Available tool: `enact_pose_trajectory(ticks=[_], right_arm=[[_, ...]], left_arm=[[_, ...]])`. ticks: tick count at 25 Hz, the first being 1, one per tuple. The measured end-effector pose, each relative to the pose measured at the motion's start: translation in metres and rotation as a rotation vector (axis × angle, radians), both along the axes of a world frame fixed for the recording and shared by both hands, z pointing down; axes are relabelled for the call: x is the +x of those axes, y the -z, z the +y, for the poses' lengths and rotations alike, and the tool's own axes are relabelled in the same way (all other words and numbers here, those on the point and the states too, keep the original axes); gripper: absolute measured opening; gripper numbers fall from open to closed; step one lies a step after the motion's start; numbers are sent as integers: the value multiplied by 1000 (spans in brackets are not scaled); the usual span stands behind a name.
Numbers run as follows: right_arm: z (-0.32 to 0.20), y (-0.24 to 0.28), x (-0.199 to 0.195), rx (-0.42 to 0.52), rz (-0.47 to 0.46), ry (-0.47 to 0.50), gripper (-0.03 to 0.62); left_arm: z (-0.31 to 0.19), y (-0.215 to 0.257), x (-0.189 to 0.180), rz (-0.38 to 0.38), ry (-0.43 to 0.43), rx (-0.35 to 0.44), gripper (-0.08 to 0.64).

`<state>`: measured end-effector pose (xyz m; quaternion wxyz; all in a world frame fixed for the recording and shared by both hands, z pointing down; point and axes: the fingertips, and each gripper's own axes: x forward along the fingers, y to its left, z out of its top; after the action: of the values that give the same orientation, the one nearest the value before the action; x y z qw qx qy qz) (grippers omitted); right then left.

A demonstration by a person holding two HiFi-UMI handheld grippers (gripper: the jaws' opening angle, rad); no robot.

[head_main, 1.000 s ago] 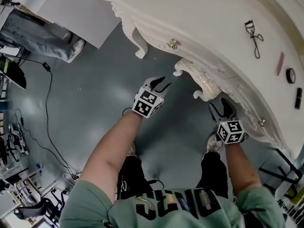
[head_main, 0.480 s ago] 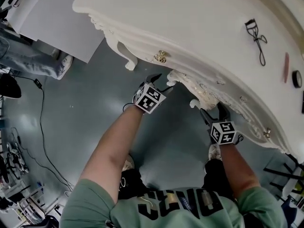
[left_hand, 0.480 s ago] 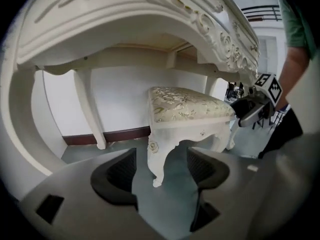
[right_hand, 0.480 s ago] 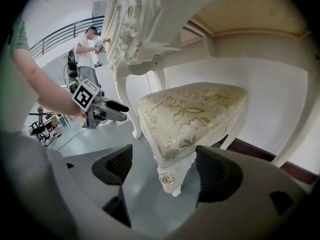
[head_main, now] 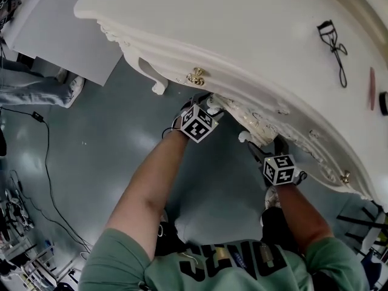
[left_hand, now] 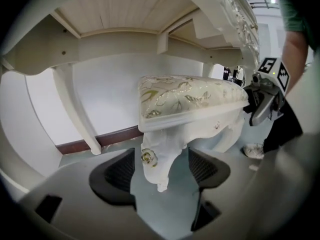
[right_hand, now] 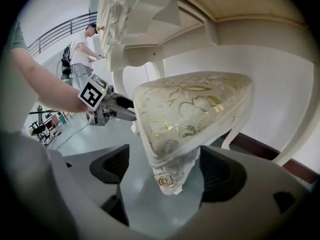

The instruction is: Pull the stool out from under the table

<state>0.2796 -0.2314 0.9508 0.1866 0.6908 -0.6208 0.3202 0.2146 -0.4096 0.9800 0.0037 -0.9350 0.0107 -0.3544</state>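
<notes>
Stool [left_hand: 190, 96] sits under table [head_main: 242, 35] at our 12 o'clock. Our L gripper [left_hand: 161, 174] & R gripper [right_hand: 167, 171] jaws have just been opening, now released; one of its legs stands between each pair, not pinched.

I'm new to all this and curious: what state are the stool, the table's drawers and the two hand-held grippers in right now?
Stool, upright, tucked under the table, not gripped.
Drawers, shut.
Left gripper, jaws have just been opening, wide apart astride a corner of the stool, pads clear.
Right gripper, jaws have just been opening, wide apart astride another corner, pads clear.
</notes>
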Motion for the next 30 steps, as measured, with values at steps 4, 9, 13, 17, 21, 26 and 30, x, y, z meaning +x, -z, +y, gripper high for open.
enact_pose_trajectory(ticks=[4, 9, 13, 17, 21, 26, 30], right_arm=[[-6, -5, 0, 14, 20, 1, 414], [3, -7, 19, -21, 46, -49, 300], [7, -7, 16, -26, 17, -69, 272], [12, -7, 8, -30, 28, -33, 270], [16, -8, -3, -31, 30, -13, 270], [27, -8, -25, -44, 25, 8, 270], [35, -9, -42, -45, 22, 20, 270]], left_arm=[[-5, -8, 9, -19, -10, 10, 328], [1, -6, 10, -20, -33, -23, 281], [3, -5, 6, -53, -21, -22, 270], [11, -9, -9, -59, 13, -46, 268], [17, -9, -25, -59, 36, -54, 268], [31, -9, -51, -68, 62, -72, 267], [40, -9, -72, -67, 86, -81, 268]])
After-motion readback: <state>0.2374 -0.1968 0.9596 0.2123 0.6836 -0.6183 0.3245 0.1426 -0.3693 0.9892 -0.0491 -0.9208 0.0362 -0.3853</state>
